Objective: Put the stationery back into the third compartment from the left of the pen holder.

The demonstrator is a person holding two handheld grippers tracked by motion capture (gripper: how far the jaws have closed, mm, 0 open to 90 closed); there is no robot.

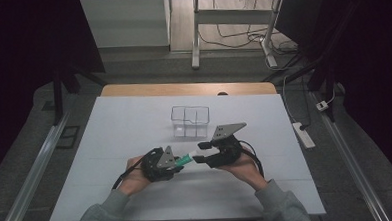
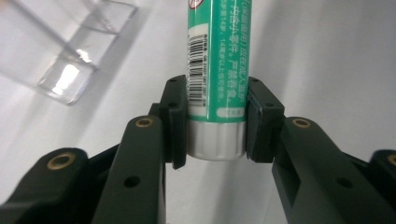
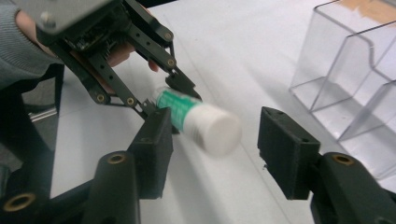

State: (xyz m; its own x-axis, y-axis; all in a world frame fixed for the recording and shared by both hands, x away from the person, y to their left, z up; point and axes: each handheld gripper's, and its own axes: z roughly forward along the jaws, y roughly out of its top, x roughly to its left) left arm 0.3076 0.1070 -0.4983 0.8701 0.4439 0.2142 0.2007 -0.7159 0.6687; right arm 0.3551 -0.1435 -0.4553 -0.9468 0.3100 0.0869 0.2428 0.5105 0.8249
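Note:
A green glue stick point(image 1: 184, 161) with a silver base and a white cap is held level above the white table sheet point(image 1: 134, 123). My left gripper point(image 1: 178, 164) is shut on its base end; in the left gripper view the pads clamp the glue stick point(image 2: 215, 70) just above the silver ring. My right gripper point(image 1: 202, 153) faces it from the right and is open. In the right gripper view the glue stick point(image 3: 205, 123) has its white cap between the jaws of my right gripper point(image 3: 212, 149), with a clear gap to the right pad. My left gripper point(image 3: 170, 98) shows behind it.
A clear plastic organizer point(image 1: 190, 121) with several compartments stands on the sheet just beyond both grippers, and its walls show in the gripper views point(image 2: 70, 51) point(image 3: 350, 70). The wooden table edge point(image 1: 183, 88) lies at the back. A power strip point(image 1: 303, 134) lies on the floor at right.

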